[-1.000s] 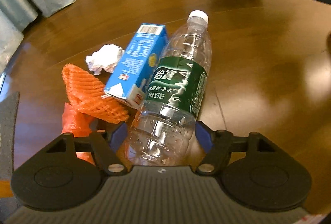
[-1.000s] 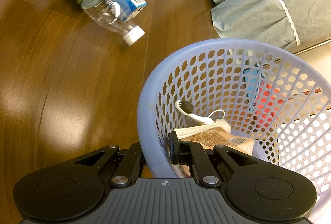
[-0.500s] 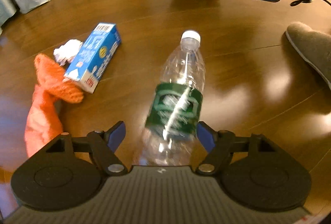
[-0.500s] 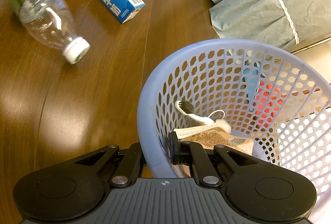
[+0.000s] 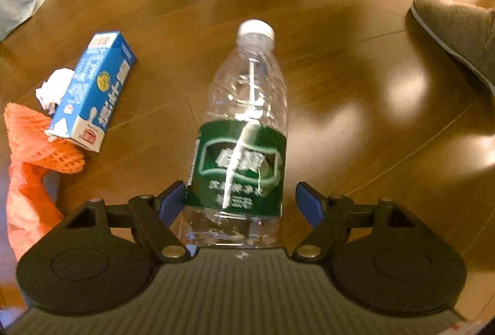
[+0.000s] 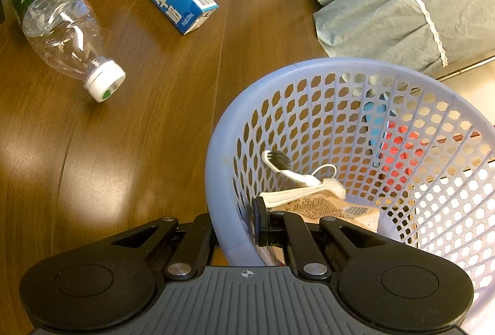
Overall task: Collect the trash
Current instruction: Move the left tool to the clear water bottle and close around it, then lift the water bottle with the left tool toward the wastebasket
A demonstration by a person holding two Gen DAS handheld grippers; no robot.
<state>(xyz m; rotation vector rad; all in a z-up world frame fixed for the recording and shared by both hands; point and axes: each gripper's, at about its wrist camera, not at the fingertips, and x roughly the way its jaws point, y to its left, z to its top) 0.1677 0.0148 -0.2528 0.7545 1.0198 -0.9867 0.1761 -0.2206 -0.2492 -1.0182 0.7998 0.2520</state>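
Bottle (image 5: pixel 244 130) sits between the left tool's (image 5: pixel 241 200) wide-spread fingers, one blue pad touching its label, the other apart. Smooth and round, it could roll or slip sideways on the glossy counter (image 5: pixel 355 81) if squeezed off-centre. Farther off, the right tool (image 6: pixel 236 222) pinches the basket (image 6: pixel 309 66) rim; a tilt could spill it.

Left claw (image 5: pixel 241 202) spread wide around clear bottle (image 5: pixel 244 130), left pad touching label; blue carton (image 5: pixel 92 93) beside.
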